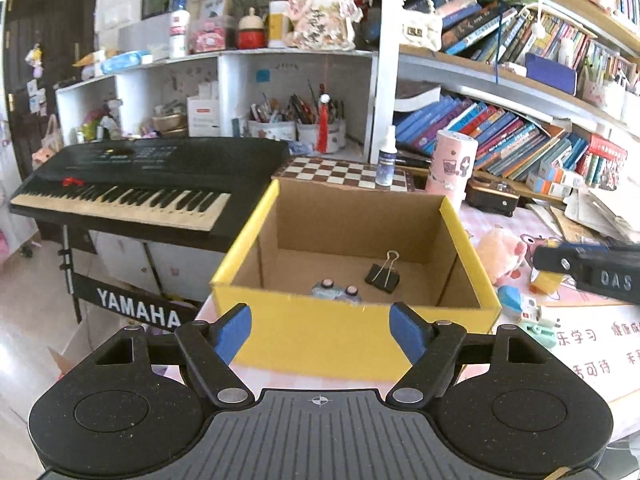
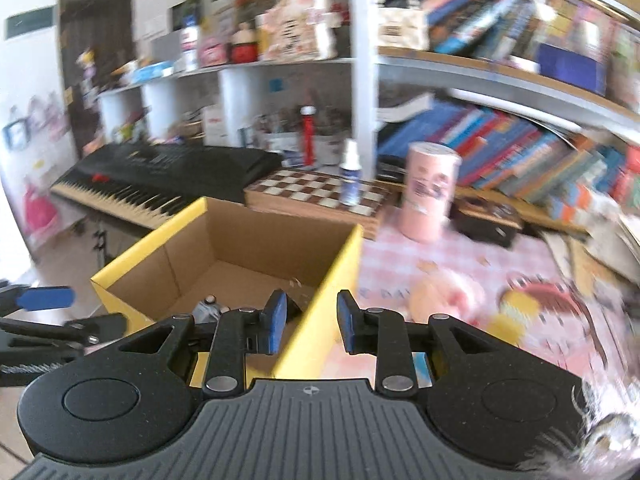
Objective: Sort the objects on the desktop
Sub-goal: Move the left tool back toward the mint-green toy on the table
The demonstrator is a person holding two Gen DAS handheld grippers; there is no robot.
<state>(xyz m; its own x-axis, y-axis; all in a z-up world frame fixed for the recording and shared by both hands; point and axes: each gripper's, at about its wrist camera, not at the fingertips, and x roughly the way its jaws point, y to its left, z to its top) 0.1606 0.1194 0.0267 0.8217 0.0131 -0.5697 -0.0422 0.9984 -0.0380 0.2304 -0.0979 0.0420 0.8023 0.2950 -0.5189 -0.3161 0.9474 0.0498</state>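
Left wrist view, left to right. A black Yamaha keyboard (image 1: 132, 188) occupies the left of the frame on its stand. The left gripper (image 1: 320, 334) sits at bottom centre with its blue pads spread wide and nothing between them, facing the near yellow wall of the cardboard box (image 1: 356, 332). Inside the box, on its floor, lie a black binder clip (image 1: 383, 276) right of centre and two small capped bottles (image 1: 336, 291) against the near wall. Behind the box stand a chessboard (image 1: 344, 173), a white spray bottle (image 1: 387, 158) on it, and a pink cylindrical container (image 1: 452, 164). A pink plush toy (image 1: 502, 254) lies on the checked tablecloth at the right, beside the box.

Right wrist view is motion-blurred. The right gripper (image 2: 311, 322) at bottom centre is parted and holds nothing, its fingers straddling the box's right wall (image 2: 328, 292).
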